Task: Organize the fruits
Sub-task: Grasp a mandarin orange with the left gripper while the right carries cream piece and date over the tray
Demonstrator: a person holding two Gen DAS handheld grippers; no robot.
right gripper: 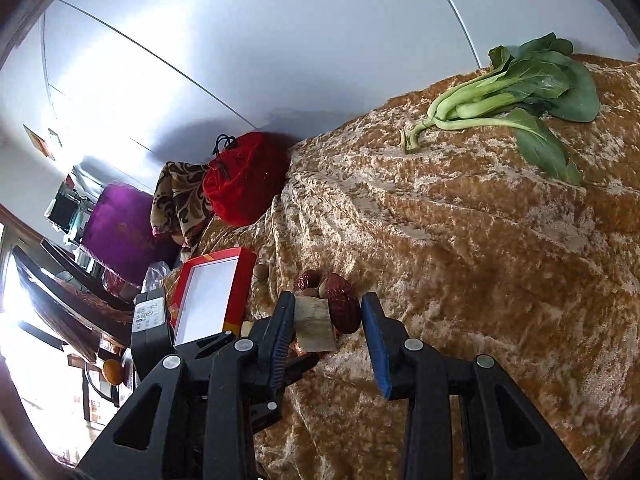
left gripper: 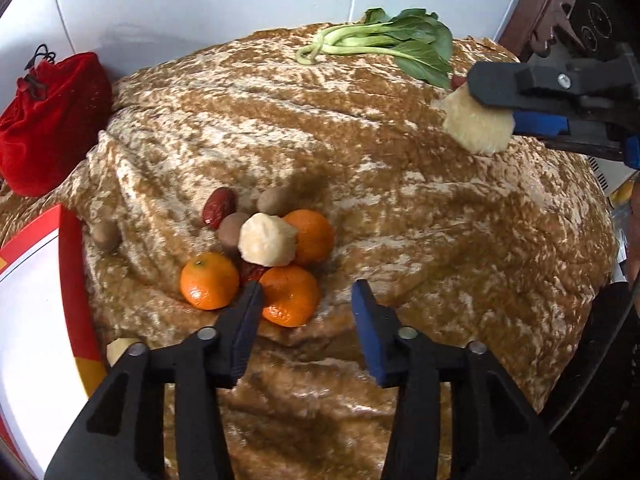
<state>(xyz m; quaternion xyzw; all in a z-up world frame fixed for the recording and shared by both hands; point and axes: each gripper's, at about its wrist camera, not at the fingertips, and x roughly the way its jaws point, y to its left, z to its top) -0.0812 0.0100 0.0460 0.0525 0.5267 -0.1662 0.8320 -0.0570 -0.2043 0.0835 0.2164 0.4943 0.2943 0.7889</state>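
red jujube mostly hidden under mandarins, red-white box cut off
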